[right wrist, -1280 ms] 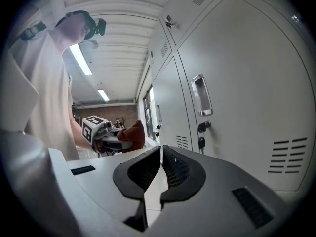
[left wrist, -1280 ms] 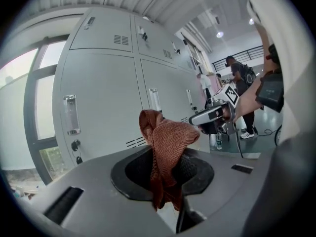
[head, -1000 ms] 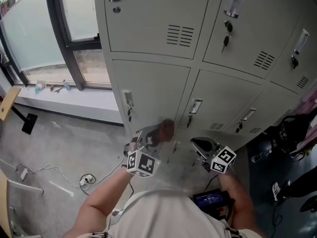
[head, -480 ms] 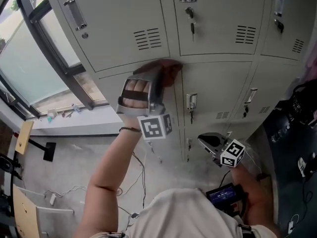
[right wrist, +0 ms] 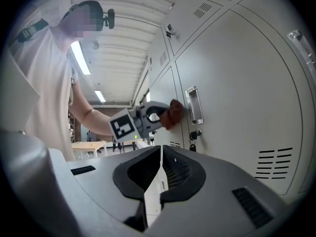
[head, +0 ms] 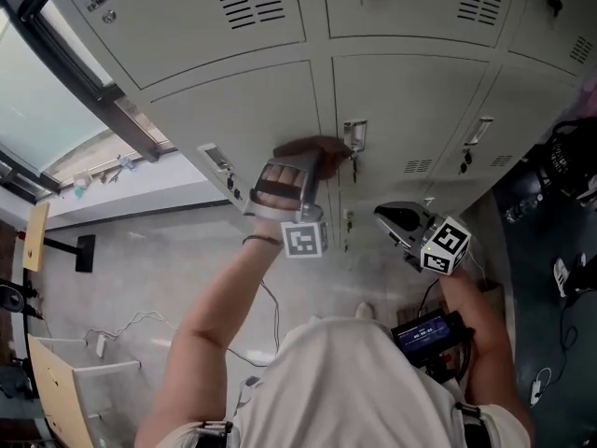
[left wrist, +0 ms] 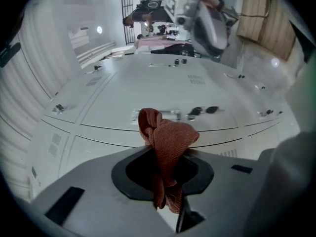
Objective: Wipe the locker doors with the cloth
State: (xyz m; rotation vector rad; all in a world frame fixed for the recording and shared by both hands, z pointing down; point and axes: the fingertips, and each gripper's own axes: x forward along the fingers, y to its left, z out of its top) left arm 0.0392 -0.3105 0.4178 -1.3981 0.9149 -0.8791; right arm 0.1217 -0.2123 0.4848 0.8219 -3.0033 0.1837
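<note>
In the head view the cloth (head: pixel 315 147) is a blurred reddish smear that hides the tips of the left gripper (head: pixel 303 161). In the left gripper view the cloth's lower end drops out of sight between the jaws. The upper locker doors (head: pixel 233 17) are cut off by the top edge. Far-off figures (left wrist: pixel 143 19) are too small to make out.

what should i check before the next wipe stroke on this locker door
1. Cloth clamped in the left gripper: ok.
2. Cloth bunched out past the jaws: ok.
3. Cloth pressed on the locker door: cannot tell.
4. Path free of the handle: not ok, it sits right beside the cloth.
5. Right gripper away from the cloth: ok, shut and empty.
</note>
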